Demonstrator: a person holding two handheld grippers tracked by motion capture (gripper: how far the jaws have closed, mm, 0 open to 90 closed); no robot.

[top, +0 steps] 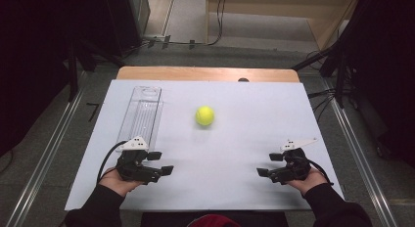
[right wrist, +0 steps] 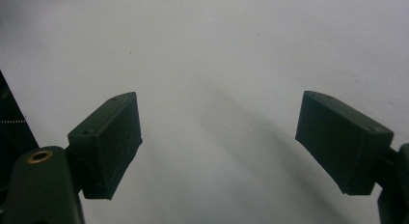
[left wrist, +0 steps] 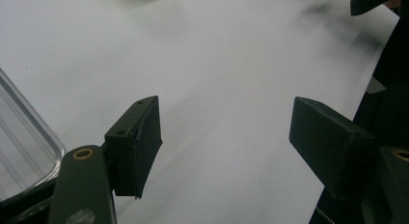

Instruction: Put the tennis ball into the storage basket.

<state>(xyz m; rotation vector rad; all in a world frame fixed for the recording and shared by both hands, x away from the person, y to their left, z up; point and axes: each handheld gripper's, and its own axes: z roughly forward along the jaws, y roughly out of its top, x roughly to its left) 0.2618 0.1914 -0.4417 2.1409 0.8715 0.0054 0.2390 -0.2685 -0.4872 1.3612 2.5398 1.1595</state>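
A yellow-green tennis ball (top: 205, 115) lies on the white tabletop (top: 235, 139), near the middle and toward the far side. A long clear plastic container (top: 142, 112) lies at the left, with its near corner (left wrist: 24, 147) beside my left jaw. My left gripper (top: 161, 163) (left wrist: 226, 137) is at the near left, just in front of the container, open with only bare tabletop between its jaws. My right gripper (top: 269, 164) (right wrist: 219, 137) is at the near right, also open and empty. Both point inward, well short of the ball.
A strip of wooden table (top: 205, 73) shows beyond the white sheet's far edge. Metal floor rails (top: 359, 153) run along both sides, with cables and dark equipment past them. One jaw of the right gripper (left wrist: 371, 1) shows at the top right of the left gripper view.
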